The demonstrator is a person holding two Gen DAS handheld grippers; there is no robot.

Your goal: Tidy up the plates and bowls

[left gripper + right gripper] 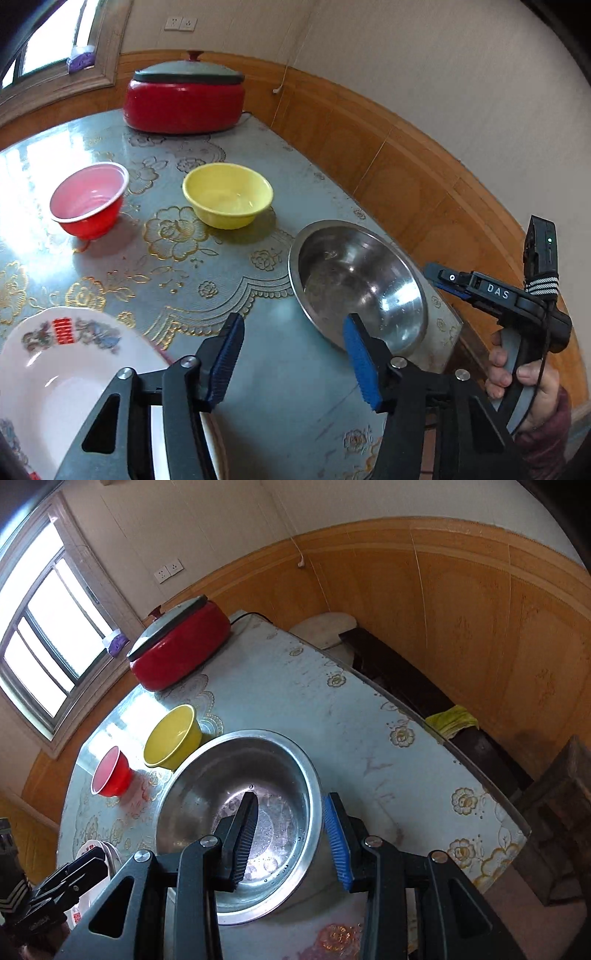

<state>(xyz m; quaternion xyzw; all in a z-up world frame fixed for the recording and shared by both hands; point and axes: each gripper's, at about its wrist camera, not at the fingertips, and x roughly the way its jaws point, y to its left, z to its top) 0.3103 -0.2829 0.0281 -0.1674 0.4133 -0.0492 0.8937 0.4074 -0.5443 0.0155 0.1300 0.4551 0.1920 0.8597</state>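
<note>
Steel bowl (240, 812): near table (369, 709) edge; right hand-held gripper (291, 845) spread wide, straddling its rim, not clamped. Risk: slick wall slips, bowl skids off.
Left hand-held gripper (295, 354): spread wide, holding nothing, beside white plate (55, 376). Risk: chipping.

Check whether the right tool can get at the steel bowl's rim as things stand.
Probably yes. The right tool is open and straddles the near rim of the steel bowl, one finger inside, one outside. Nothing sits between them; the yellow bowl stands beyond.
</note>
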